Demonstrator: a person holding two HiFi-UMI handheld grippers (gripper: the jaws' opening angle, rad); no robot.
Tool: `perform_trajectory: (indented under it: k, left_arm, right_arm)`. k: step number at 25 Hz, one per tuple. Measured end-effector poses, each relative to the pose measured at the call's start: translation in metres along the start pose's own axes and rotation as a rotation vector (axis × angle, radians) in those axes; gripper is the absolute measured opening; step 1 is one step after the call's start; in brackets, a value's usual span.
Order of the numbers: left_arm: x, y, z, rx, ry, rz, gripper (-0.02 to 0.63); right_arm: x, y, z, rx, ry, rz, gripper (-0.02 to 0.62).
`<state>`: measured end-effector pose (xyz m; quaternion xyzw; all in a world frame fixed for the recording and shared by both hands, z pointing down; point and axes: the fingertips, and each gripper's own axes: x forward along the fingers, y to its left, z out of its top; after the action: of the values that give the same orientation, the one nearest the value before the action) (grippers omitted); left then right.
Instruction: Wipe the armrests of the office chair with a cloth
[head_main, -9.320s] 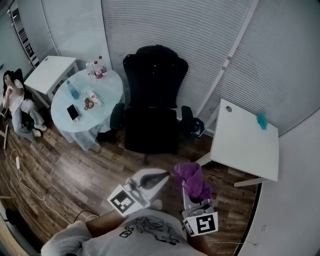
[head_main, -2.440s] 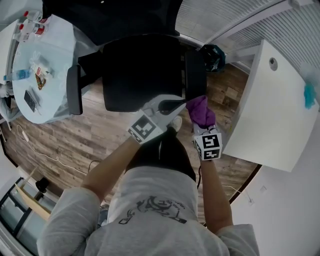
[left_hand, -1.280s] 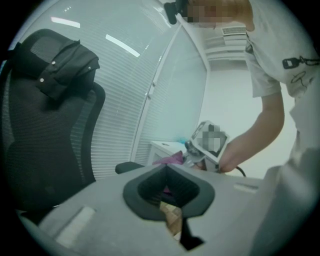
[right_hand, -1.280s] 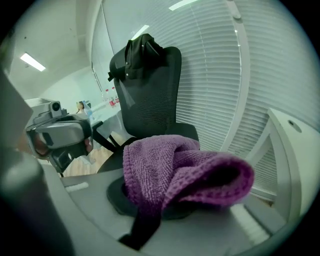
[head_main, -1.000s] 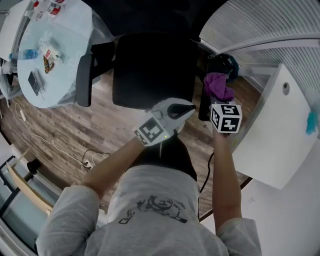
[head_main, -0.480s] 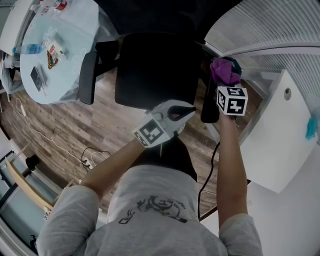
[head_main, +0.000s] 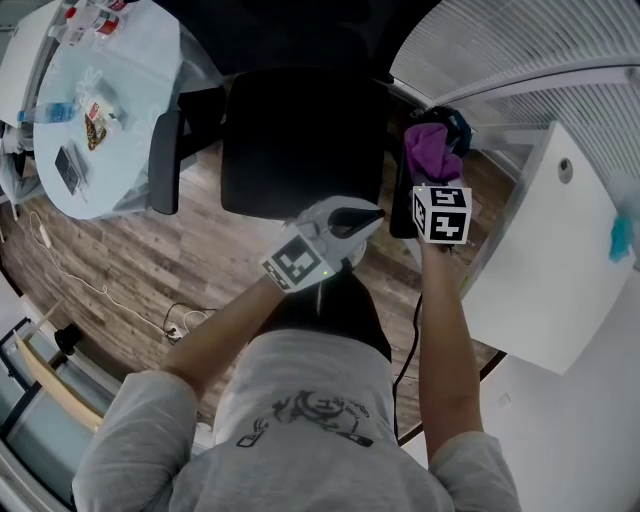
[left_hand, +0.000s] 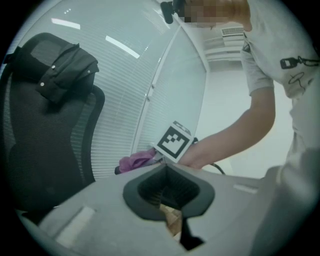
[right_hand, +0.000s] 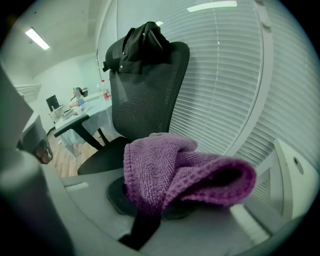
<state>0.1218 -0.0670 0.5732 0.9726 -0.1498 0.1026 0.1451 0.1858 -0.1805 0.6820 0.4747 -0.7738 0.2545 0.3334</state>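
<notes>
The black office chair (head_main: 300, 140) stands below me, its backrest (right_hand: 145, 90) filling the right gripper view. My right gripper (head_main: 432, 172) is shut on a bunched purple cloth (head_main: 430, 148) (right_hand: 175, 170), which sits over the far part of the chair's right armrest (head_main: 399, 215). The cloth hides whether it touches the armrest. The left armrest (head_main: 165, 160) is bare. My left gripper (head_main: 372, 213) hovers shut and holding nothing at the seat's front right corner. In the left gripper view the cloth (left_hand: 137, 161) shows beyond that gripper (left_hand: 170, 187).
A round glass table (head_main: 60, 130) with bottles and a phone stands left of the chair. A white desk (head_main: 545, 250) lies close on the right, and blinds line the wall behind. A cable (head_main: 412, 330) trails on the wood floor. A dark jacket (right_hand: 142, 42) hangs over the headrest.
The right gripper slid the cloth forward along the right armrest, then drew it slightly back toward me. The left gripper stayed where it was, shut.
</notes>
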Motion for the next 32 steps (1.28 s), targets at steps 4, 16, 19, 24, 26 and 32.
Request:
perform_trajectory:
  k: [4, 16, 19, 24, 26, 32]
  left_arm:
    - [0.004, -0.004, 0.001, 0.007, 0.001, -0.01, 0.002]
    - [0.017, -0.018, 0.008, 0.025, 0.001, -0.036, 0.002]
    - [0.021, -0.024, 0.007, 0.024, 0.003, -0.044, 0.002]
    - [0.023, -0.031, 0.002, 0.028, 0.015, -0.059, 0.002]
    - [0.023, -0.032, 0.002, 0.027, 0.015, -0.063, 0.002]
    - [0.019, -0.03, 0.003, 0.026, 0.008, -0.06, 0.002]
  right_arm:
    - [-0.019, 0.011, -0.019, -0.012, 0.004, -0.003, 0.031]
    - [-0.082, 0.05, -0.085, -0.013, 0.033, 0.018, 0.031]
    - [-0.094, 0.057, -0.098, -0.002, 0.042, 0.026, 0.031]
    - [-0.103, 0.061, -0.108, -0.002, 0.041, 0.032, 0.031]
    - [-0.102, 0.061, -0.107, -0.007, 0.043, 0.035, 0.031]
    - [-0.09, 0.052, -0.097, 0.02, 0.036, 0.042, 0.031]
